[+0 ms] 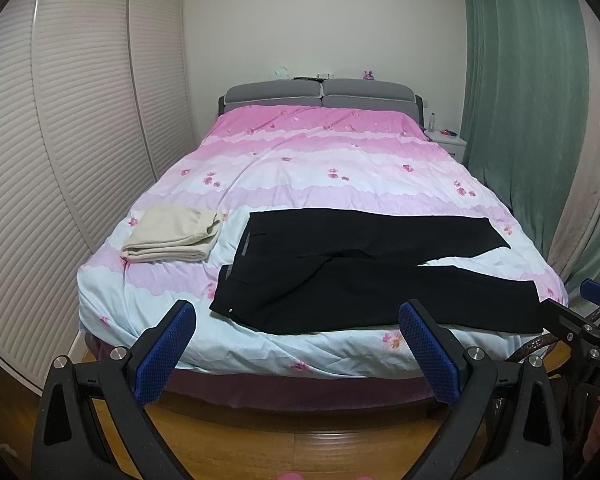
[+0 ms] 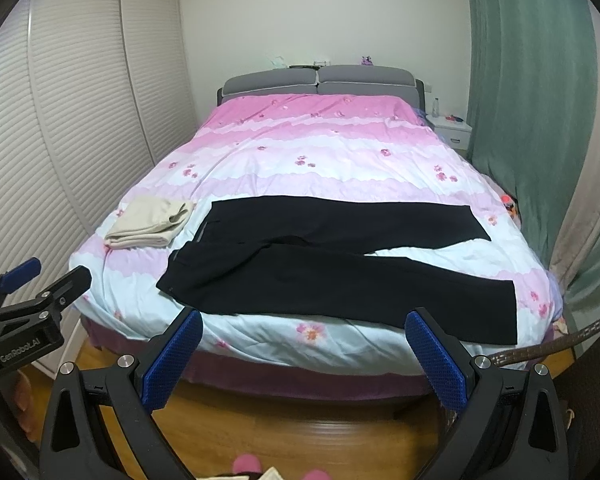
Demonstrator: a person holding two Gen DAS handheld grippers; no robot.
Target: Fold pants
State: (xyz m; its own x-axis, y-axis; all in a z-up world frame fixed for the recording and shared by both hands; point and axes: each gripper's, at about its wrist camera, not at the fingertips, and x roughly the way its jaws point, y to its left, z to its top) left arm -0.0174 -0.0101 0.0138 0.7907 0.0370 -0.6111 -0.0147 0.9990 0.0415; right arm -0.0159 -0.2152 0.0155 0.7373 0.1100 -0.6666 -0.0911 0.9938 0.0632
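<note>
Black pants (image 1: 364, 276) lie spread flat on the near end of the bed, waistband to the left, both legs running right; they also show in the right wrist view (image 2: 340, 276). My left gripper (image 1: 298, 320) is open and empty, held in front of the bed's foot edge, short of the pants. My right gripper (image 2: 304, 328) is open and empty, also in front of the foot edge. Each gripper shows at the side of the other's view: the right one (image 1: 592, 320), the left one (image 2: 32, 284).
The bed has a pink and pale blue flowered quilt (image 1: 320, 168). A folded beige garment (image 1: 172, 236) lies left of the pants. A louvred wardrobe (image 1: 60, 140) is on the left, green curtains (image 1: 532, 100) and a white nightstand (image 1: 446, 142) on the right. The floor is wood.
</note>
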